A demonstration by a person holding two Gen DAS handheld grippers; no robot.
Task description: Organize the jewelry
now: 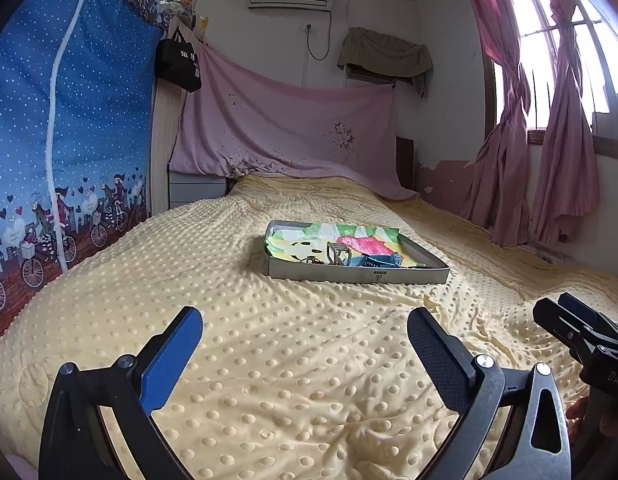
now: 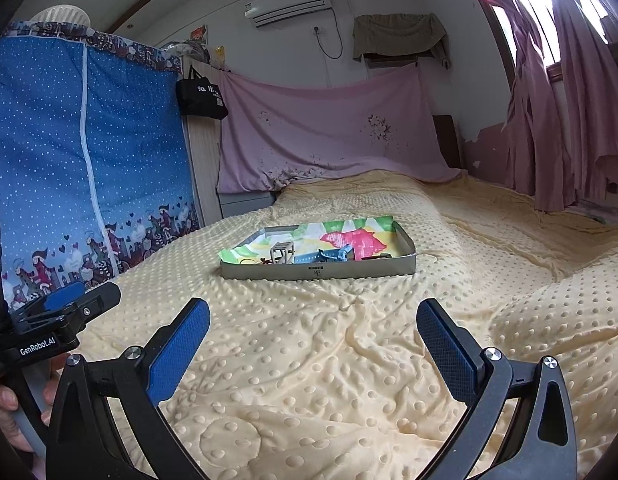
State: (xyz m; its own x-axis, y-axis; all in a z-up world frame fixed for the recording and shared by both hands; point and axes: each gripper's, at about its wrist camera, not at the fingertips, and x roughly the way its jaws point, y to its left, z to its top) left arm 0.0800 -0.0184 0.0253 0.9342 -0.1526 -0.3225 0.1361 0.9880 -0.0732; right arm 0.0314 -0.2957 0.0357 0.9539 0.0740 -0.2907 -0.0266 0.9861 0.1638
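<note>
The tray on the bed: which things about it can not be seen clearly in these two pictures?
- Small jewelry in the tray: too small in both views.
- Tray floor: the near wall hides its front strip in the right wrist view.
- Blue item: too small to identify.

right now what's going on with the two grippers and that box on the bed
A person holds a gripper in each hand over a yellow dotted blanket. The left gripper and right gripper are both open and empty, short of the shallow grey tray ahead. The tray holds small jewelry pieces on a colourful cloth. Nothing has been picked up yet.
</note>
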